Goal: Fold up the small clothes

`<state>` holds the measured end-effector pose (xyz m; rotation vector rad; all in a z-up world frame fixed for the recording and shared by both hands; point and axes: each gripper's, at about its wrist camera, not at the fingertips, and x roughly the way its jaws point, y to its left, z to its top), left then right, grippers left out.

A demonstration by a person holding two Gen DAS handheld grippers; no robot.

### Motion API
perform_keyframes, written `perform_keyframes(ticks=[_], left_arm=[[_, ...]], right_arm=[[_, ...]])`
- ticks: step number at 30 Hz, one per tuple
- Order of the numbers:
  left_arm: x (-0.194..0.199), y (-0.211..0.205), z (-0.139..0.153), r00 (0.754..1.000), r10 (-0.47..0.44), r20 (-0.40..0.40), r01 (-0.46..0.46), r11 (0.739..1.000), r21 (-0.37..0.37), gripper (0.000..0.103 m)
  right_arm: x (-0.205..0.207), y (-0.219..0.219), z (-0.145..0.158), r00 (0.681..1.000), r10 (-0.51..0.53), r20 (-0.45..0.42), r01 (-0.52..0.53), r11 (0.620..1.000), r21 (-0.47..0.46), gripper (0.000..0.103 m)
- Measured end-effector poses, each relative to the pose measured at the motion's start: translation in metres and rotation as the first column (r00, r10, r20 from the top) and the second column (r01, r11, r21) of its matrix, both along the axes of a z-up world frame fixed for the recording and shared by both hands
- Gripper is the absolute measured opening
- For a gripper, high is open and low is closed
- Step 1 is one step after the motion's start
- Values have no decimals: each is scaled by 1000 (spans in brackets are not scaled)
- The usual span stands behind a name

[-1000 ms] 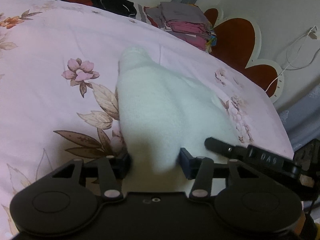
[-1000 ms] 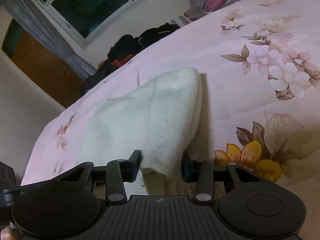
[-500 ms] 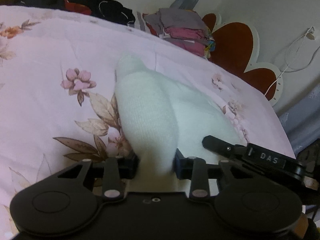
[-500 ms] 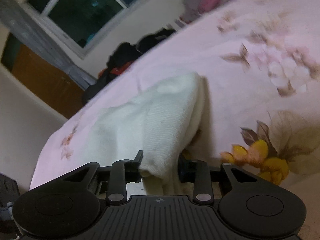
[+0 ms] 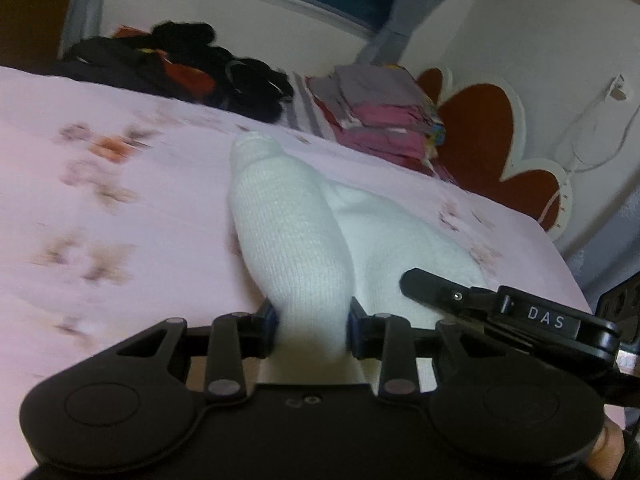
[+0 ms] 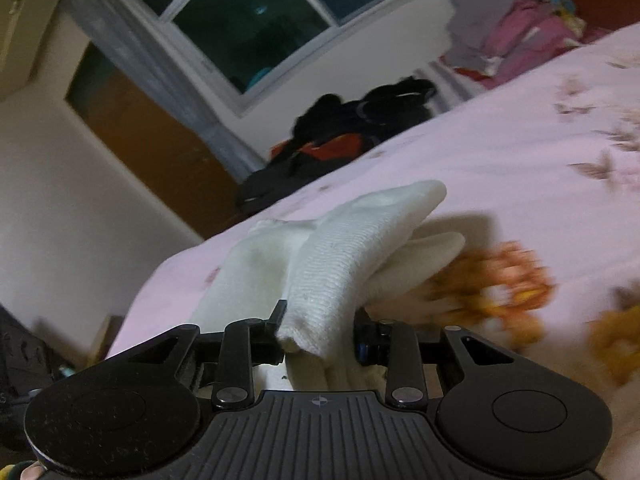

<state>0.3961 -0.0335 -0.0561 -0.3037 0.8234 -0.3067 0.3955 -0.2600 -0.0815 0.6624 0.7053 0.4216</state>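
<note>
A white knitted garment (image 5: 296, 240) hangs lifted off the pink floral bedsheet (image 5: 120, 208), bunched into two ridges. My left gripper (image 5: 311, 326) is shut on one near edge of it, the cloth pinched between both pads. My right gripper (image 6: 318, 338) is shut on the other near edge of the white garment (image 6: 340, 252), whose far end still rests on the bedsheet (image 6: 520, 152). The right gripper's finger (image 5: 440, 292) shows at the right of the left wrist view, beside the cloth.
A stack of folded pink and grey clothes (image 5: 380, 116) sits at the bed's far edge by a red flower-shaped headboard (image 5: 488, 136). A heap of dark clothes (image 5: 180, 64) lies to its left. A window (image 6: 256, 24) and wall are behind.
Both grippers closed onto the garment's near edges, then rose and tilted up, lifting the cloth off the sheet so it gathers into ridges; the window and wall have come into view.
</note>
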Motion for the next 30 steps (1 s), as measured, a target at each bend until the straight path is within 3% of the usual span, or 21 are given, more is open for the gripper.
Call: perform_keyframes(ticks=[8,17,22,25,30], left_arm=[[-9,108,13,998,56,19,-56,998,14,33],[1,228,-4,998,64,-2,-64,997,43,33],[3,261,-33,997,71,-35,-68,995,77,35],[-3,270,-58,995,78,-69,-73,995,73,45],[-5,268,-53,995,78,-66,-73,995,75,48]], right_arm=[[8,115,12,998,66,17,-66,998,17,31],[15,255,-4,997,73,-15,-73,997,4,31],[28,288,-35,992,92,-87,-93,996,-4,31],[26,289,-53,988,78,-135,-82,996,-23,31],[17,276,-50,987,26,-159,-30,999,-23,36]])
